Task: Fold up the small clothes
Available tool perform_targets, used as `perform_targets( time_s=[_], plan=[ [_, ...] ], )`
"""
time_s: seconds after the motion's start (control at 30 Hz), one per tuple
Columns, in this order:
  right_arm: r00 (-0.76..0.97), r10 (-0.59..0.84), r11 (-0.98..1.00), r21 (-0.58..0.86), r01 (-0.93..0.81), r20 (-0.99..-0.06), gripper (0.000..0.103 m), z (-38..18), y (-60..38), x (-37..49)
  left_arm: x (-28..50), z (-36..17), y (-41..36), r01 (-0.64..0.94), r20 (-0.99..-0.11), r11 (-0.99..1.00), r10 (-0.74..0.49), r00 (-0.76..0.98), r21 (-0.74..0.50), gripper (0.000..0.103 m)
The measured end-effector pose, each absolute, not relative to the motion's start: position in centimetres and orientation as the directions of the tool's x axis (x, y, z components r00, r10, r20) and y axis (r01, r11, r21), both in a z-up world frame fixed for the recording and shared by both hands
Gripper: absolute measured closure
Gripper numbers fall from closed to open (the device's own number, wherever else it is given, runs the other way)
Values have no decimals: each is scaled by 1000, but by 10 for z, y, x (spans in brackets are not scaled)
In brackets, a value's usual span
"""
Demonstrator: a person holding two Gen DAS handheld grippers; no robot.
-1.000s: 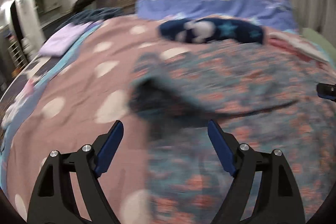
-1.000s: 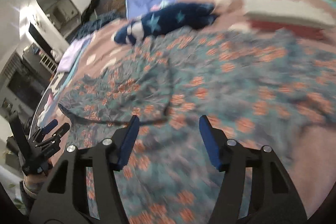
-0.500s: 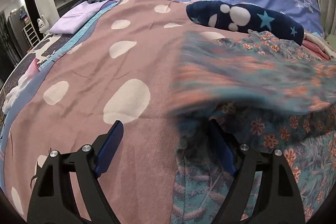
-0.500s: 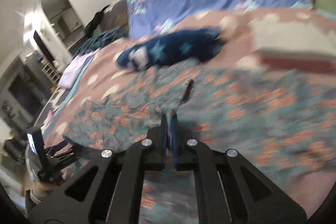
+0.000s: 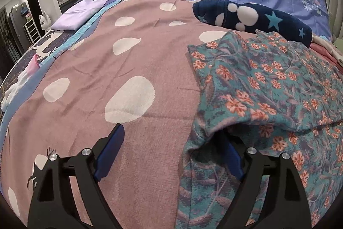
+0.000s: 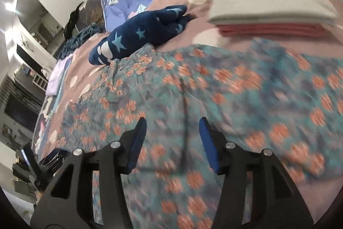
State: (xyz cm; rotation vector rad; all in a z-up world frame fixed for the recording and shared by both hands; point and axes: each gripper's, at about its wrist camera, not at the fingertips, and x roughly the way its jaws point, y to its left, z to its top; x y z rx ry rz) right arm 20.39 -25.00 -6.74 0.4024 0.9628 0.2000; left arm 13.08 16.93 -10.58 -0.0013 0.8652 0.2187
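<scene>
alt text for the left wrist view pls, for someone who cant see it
A teal floral cotton garment lies on a dusty-pink blanket with white spots, one side folded over itself. The left gripper hovers at its near edge, jaws open, the right one under the raised fold. Behind lies a navy fleece garment with stars.

One teal floral-print cloth garment [image 5: 268, 83], one navy star-patterned fleece garment [image 5: 253, 18], one folded lilac cloth [image 5: 72, 16], two folded pieces stacked: one cream [image 6: 270, 5], one red [image 6: 268, 29]. Two black blue-padded grippers.
</scene>
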Motion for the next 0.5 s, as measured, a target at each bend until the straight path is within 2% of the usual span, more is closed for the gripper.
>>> perform_targets(
  time_s=[0.07,0.13,0.17,0.27,0.33,0.37,0.43,0.5],
  plan=[
    [545,293,932,363,22,-786,50,-76,-235,225,132,-106,171,-194,-758,978,186,625,80,15],
    [559,229,951,305,45,-797,91,-82,-227,238,132,-107,173,-198,-761,978,177,625,66,14],
    [561,184,964,259,57,-807,100,-83,-225,241,131,-107,174,-201,-760,978,175,625,60,14],
    [606,138,966,241,91,-783,100,-67,-231,228,129,-106,176,-210,-754,976,175,633,50,14],
    [630,13,984,123,131,-777,99,-59,-233,219,127,-105,175,-213,-748,975,181,638,54,14],
    [618,-23,988,77,135,-786,93,-60,-234,219,126,-105,174,-212,-744,976,184,642,59,15],
    [539,-21,992,49,115,-842,90,-69,-237,224,122,-101,169,-205,-725,976,196,660,77,19],
    [560,-55,985,49,168,-826,75,-60,-242,220,119,-99,164,-184,-711,980,185,678,79,21]
  ],
)
